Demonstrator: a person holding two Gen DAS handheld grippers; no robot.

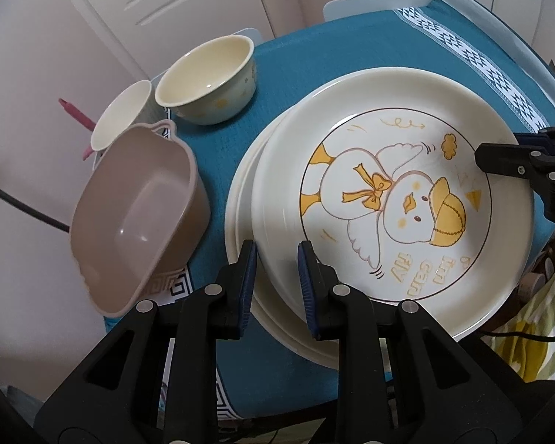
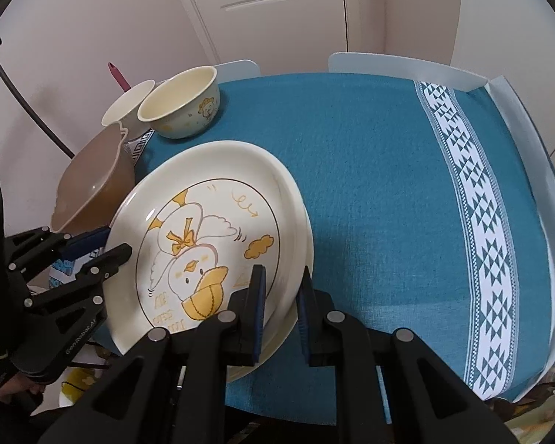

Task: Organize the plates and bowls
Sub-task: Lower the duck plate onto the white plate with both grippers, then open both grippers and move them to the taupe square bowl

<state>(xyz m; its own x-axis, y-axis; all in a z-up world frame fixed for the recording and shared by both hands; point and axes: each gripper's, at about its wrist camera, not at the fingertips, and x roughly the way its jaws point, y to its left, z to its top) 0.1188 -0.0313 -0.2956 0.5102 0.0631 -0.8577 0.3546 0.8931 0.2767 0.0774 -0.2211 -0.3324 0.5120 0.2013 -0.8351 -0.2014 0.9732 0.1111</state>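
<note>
Left gripper: jaws apart, straddling the near rim of the duck plate. Right gripper: jaws apart astride the opposite rim; no firm clamp visible on either. Duck plate sits atop a plain plate on the teal bench. Stacking looks done. Left to sort, judged: cream bowl, white cup, brown tub, grouped beside. Plate lettering partly legible, "Fly"; rest unclear. Left gripper body reads "GenRobot.AI".
</note>
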